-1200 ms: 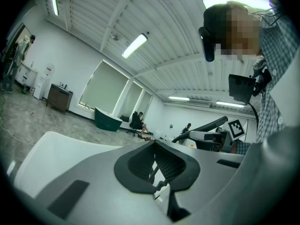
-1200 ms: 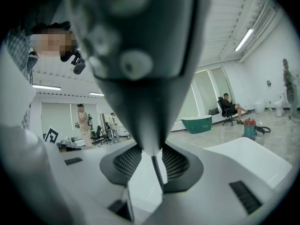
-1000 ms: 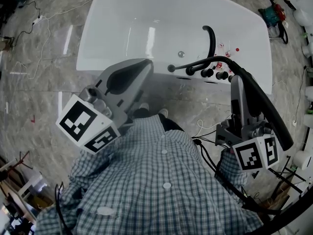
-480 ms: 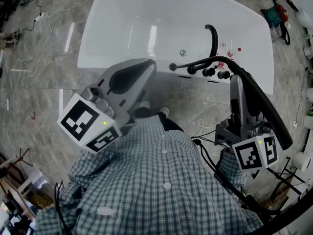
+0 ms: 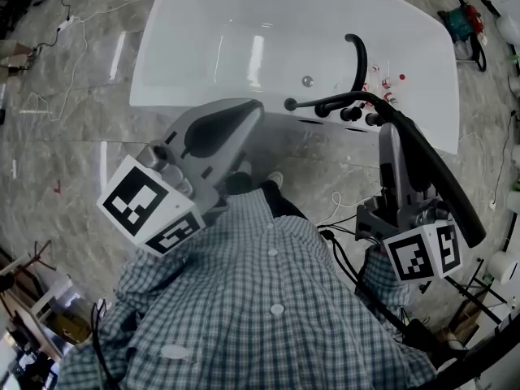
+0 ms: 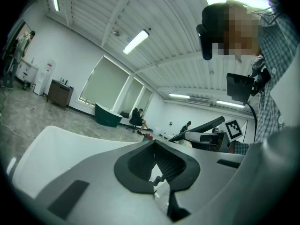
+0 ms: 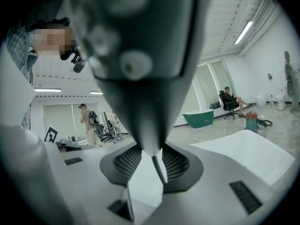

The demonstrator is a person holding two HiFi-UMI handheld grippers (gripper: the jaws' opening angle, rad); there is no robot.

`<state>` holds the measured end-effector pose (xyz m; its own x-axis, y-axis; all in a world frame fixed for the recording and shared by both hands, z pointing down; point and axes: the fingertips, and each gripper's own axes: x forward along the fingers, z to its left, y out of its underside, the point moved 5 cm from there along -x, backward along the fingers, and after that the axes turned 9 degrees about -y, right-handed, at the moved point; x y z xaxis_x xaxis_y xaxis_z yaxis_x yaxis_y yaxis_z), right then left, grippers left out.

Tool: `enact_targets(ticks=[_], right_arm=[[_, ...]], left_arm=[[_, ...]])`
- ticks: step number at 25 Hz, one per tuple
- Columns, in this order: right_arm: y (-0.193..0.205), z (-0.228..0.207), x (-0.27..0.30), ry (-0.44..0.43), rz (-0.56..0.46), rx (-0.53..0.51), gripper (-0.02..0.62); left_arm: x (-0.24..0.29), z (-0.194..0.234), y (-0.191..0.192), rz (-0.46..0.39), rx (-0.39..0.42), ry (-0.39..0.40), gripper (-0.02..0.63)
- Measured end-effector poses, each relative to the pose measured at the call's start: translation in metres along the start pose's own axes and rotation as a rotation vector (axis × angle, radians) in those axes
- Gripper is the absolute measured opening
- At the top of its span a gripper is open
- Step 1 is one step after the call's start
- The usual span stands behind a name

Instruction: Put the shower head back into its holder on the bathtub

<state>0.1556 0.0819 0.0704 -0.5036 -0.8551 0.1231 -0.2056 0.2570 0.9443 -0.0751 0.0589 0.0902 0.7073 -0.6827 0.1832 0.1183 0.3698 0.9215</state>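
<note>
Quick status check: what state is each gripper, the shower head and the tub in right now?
Shower head: held up, slim end near the taps.
Right gripper: shut on the shower head.
Left gripper: shut, empty.
Bathtub: no water visible inside.

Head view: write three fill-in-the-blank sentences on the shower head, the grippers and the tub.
The right gripper is shut on the long ___ shower head.
The left gripper holds ___.
The curved black spout stands on the rim of the ___ bathtub.
Missing words: black; nothing; white.
</note>
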Motion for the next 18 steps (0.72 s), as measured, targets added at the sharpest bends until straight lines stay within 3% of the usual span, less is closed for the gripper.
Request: enact_targets(ticks=[18], right_arm=[[0.028, 0.003, 0.006, -0.028, 0.054, 0.027, 0.132]], left_arm=[[-0.004, 0.001, 0.025, 0.048, -0.026, -0.01, 0.009]])
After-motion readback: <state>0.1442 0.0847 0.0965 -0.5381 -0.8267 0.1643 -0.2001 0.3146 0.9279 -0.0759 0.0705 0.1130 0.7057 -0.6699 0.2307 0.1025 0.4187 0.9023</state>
